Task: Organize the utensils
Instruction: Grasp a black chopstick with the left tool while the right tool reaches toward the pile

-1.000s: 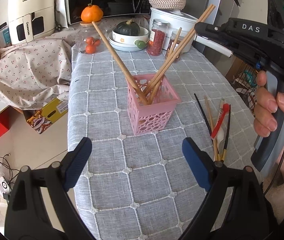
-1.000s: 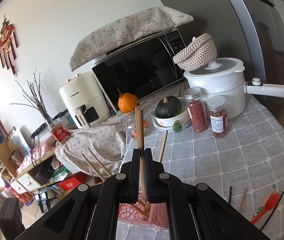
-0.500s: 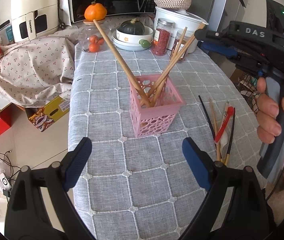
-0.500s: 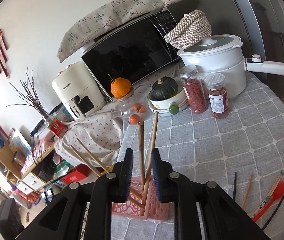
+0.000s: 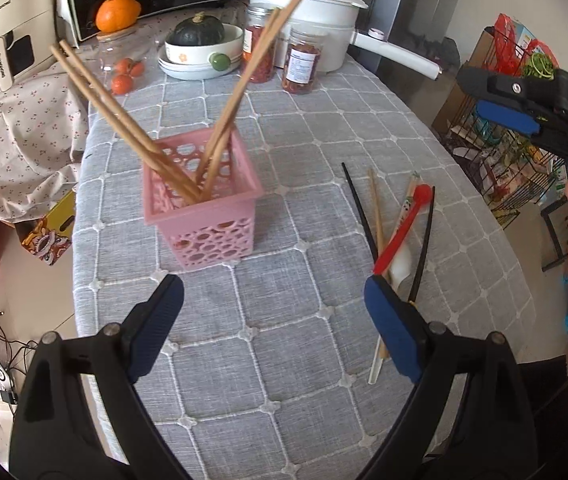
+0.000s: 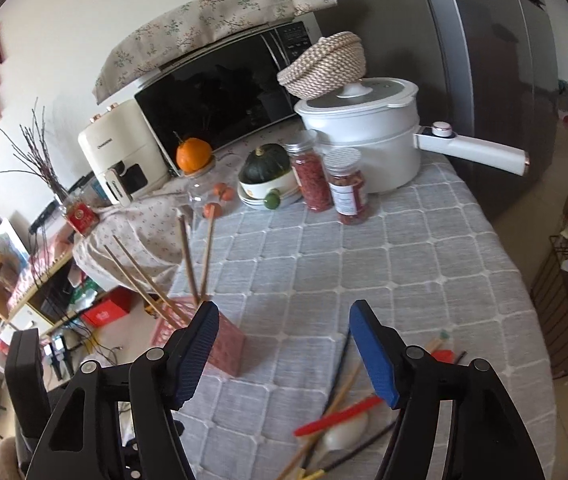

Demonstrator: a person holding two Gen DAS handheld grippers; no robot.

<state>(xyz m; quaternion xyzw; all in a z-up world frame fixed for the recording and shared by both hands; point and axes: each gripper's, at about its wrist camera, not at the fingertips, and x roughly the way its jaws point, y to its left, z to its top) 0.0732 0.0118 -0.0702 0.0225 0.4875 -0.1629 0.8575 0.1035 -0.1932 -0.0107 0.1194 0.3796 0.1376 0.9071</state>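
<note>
Now the right tongs [image 6: 284, 344] have just been opened, nothing between them; the wooden chopstick [image 6: 188, 256] is left in the pink basket [image 5: 200, 216]. The left tongs [image 5: 272, 320] gape empty. Loose utensils [image 5: 395, 232] are left on the surface [image 5: 284, 380].

The cream air fryer [image 5: 2, 44] carries the brand "CHANGHONG" on its front and again on its handle; the jar labels are too small to read.

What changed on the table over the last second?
The right gripper let go of a wooden chopstick into the pink basket; its jaws have just been opening, empty, and swung toward the loose utensils. The left gripper stayed open; the basket stayed put.
</note>
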